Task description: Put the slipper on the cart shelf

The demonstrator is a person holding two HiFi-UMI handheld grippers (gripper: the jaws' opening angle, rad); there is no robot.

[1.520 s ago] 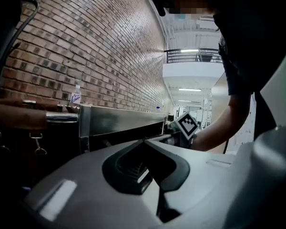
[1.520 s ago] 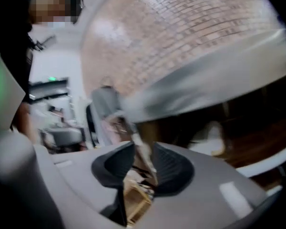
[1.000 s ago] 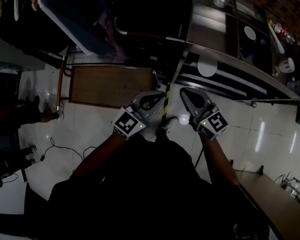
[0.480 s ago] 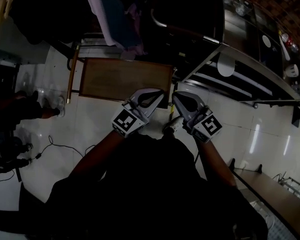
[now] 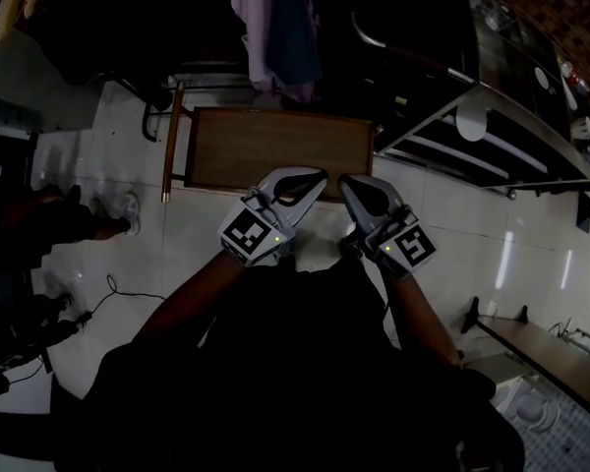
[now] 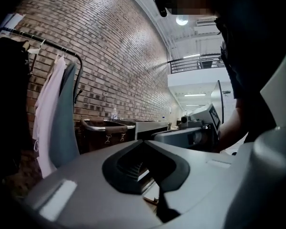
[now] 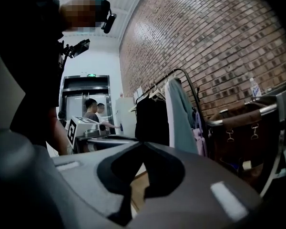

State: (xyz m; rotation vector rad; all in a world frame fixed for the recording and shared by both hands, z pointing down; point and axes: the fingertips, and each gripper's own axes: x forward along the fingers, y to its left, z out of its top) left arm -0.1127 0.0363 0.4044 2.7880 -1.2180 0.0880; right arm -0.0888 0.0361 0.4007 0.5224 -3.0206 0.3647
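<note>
Left tool point(image 5: 318, 176), right tool point(image 5: 345, 182), shut, probable cart point(image 5: 275, 150) ahead

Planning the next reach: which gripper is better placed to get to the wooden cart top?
Left, marginally: the left gripper sits nearer the middle of the wooden cart top, the right gripper toward its right corner. Both are shut and empty, side by side.

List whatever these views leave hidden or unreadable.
- Slipper: none identifiable; head view dark, left gripper and right gripper half-cover the pale patch between them.
- Brown wooden cart board: underside hidden in head view; gripper views show slivers past their own grey bodies.
</note>
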